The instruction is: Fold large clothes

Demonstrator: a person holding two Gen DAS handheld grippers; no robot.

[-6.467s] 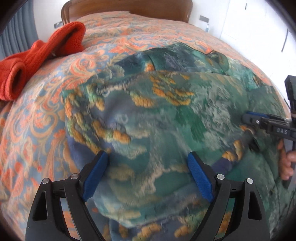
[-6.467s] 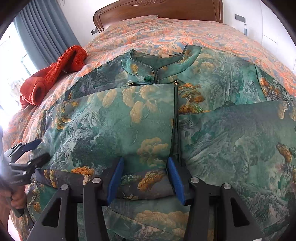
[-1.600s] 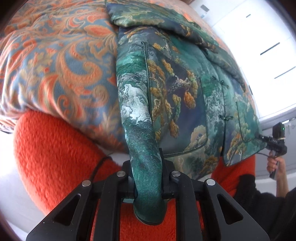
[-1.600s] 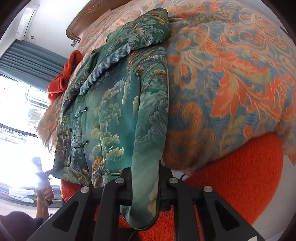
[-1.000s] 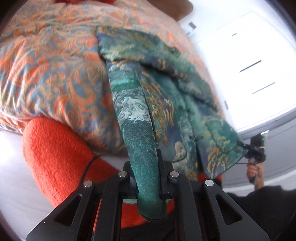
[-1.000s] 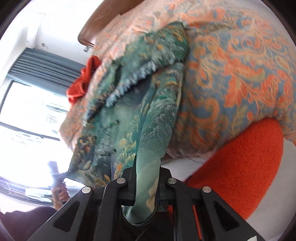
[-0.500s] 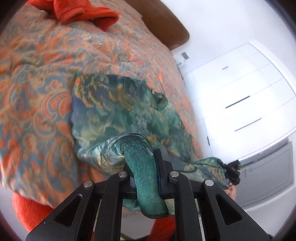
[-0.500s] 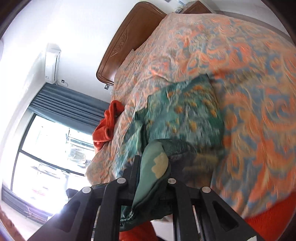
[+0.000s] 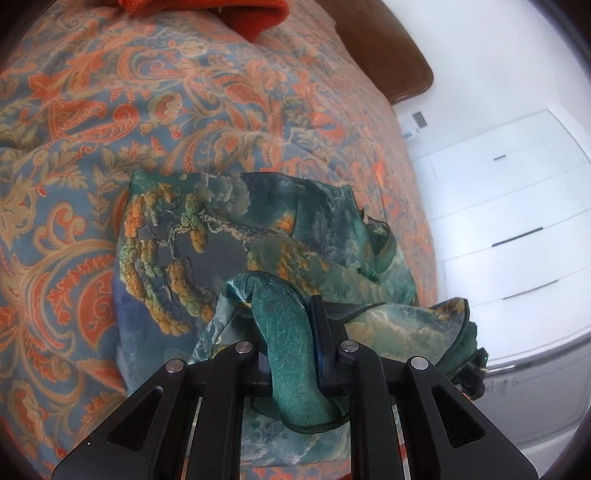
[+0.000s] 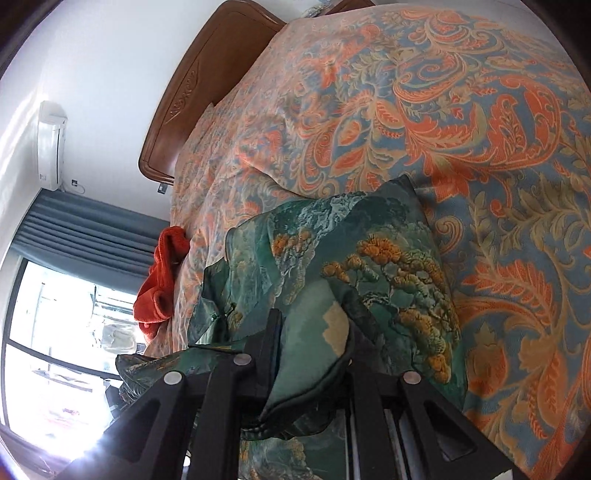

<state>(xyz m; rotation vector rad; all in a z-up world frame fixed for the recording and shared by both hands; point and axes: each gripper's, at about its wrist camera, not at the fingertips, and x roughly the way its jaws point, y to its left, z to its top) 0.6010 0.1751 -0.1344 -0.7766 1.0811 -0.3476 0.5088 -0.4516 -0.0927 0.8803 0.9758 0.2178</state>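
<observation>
Your left gripper (image 9: 291,332) is clamped on a rolled edge of the green brocade jacket (image 9: 221,236), and your right gripper (image 10: 314,347) pinches another edge of it. The jacket lies folded on the paisley bedspread (image 9: 110,92), its held edge raised above the lower layer. In the left view an orange knit garment (image 9: 229,11) sits at twelve o'clock, the wooden headboard (image 9: 388,55) at one, white drawers (image 9: 517,221) at three. In the right view, grey curtains (image 10: 92,236) hang at nine o'clock, an air conditioner (image 10: 51,144) at ten. No writing is readable.
</observation>
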